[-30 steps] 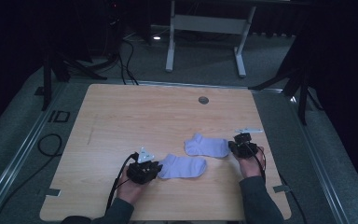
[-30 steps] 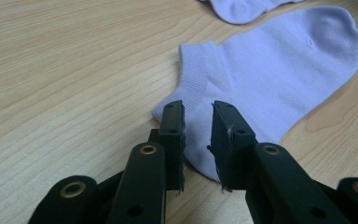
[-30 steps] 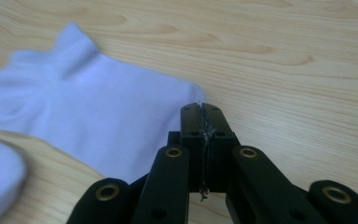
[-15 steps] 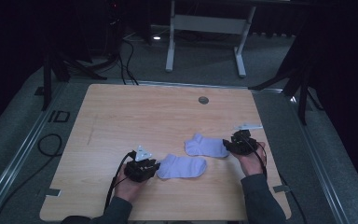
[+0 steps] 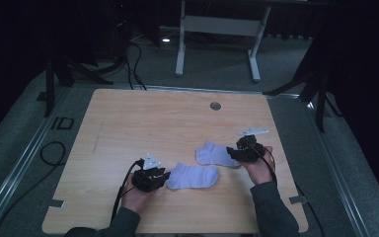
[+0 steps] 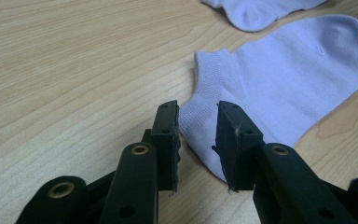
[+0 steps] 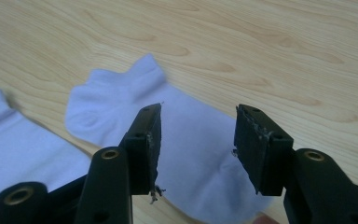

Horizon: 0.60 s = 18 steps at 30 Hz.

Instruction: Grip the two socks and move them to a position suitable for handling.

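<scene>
My left claw (image 6: 198, 140) spread at near sock (image 6: 279, 79) cuff; right claw (image 7: 198, 149) spread wide over far sock (image 7: 186, 140); wood table (image 5: 153, 123).

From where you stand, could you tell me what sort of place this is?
Probably a data-recording studio or lab, not a home: a bare wooden table holds just two lavender ankle socks, cables trail over grey carpet, and dark stands flank it against blacked-out surroundings.
</scene>
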Motion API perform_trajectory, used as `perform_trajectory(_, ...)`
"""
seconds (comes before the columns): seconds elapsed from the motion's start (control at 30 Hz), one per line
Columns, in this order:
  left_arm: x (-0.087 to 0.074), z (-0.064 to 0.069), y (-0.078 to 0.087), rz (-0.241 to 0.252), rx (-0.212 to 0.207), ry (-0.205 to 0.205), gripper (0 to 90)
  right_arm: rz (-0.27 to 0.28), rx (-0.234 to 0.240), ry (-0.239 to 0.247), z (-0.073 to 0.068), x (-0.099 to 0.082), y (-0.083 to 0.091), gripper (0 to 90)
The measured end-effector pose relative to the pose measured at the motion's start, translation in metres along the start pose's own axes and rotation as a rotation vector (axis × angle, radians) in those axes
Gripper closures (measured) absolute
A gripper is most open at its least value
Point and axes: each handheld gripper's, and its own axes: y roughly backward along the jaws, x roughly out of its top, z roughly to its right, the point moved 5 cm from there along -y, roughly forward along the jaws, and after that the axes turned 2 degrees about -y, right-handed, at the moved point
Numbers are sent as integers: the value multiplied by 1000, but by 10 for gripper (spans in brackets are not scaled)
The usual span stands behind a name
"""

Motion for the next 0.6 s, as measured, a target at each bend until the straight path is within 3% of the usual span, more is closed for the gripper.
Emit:
perform_trajectory(0.2, 0, -1, 1, 2, 0, 6, 684, -8, 49, 93, -19, 9, -9, 496)
perform_trajectory(0.6, 0, -2, 1, 2, 2, 6, 682, -32, 79, 145, -30, 10, -27, 493)
